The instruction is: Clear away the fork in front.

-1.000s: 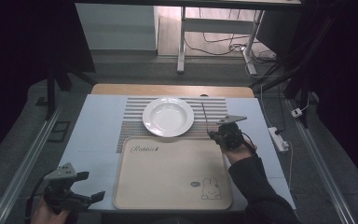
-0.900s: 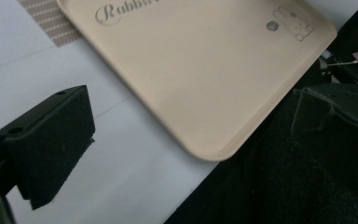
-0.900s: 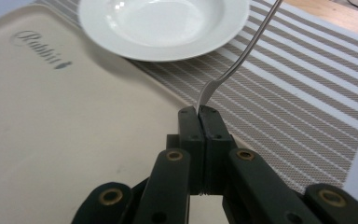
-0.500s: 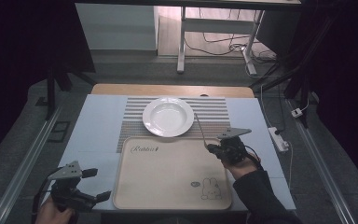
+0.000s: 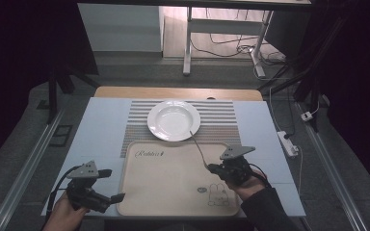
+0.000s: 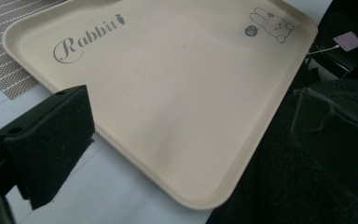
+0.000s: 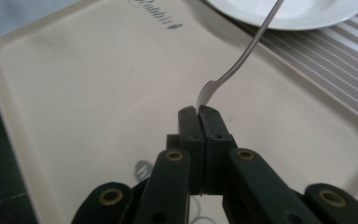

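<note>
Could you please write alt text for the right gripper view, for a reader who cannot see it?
The right gripper, jaws shut, pinches the wide end of a metal utensil, probably a fork or spoon, above a beige tray printed "Rabbit". The handle slants up towards a white plate on a striped placemat.

One round white ceramic plate (image 5: 173,120), one slim metal spoon (image 5: 198,147), one beige rectangular plastic tray (image 5: 173,187), one grey striped placemat (image 5: 221,118).
</note>
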